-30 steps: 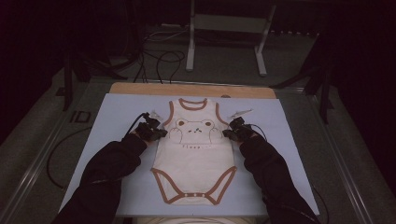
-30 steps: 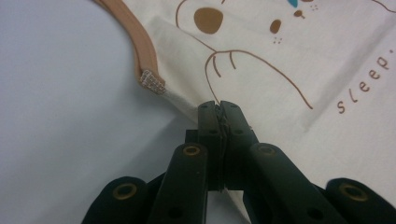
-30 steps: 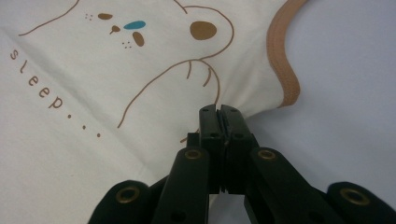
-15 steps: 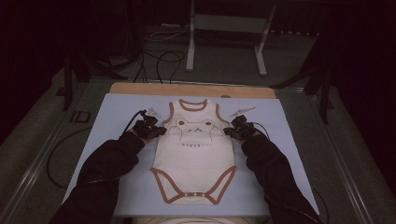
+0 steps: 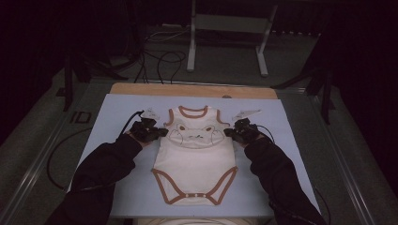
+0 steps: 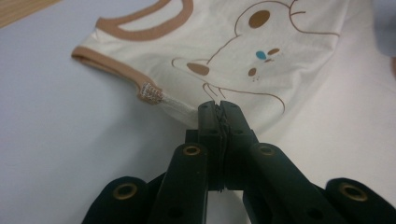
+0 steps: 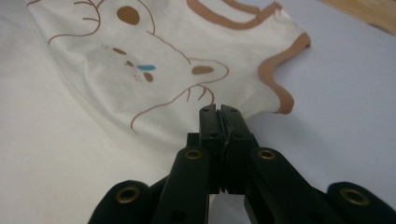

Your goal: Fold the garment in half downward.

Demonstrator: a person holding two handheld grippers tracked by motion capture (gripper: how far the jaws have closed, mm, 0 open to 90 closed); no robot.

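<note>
A cream baby bodysuit [image 5: 195, 154] lies on a pale blue mat [image 5: 112, 112] over a wooden table [image 5: 141, 89] in a dark, cable-strewn room; the left gripper [image 5: 157, 132] and right gripper [image 5: 231, 132] clamp its side seams.

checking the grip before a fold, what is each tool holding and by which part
Both hold the baby bodysuit: the left tool is shut on its side edge just below the armhole, the right tool likewise on the opposite side.
</note>
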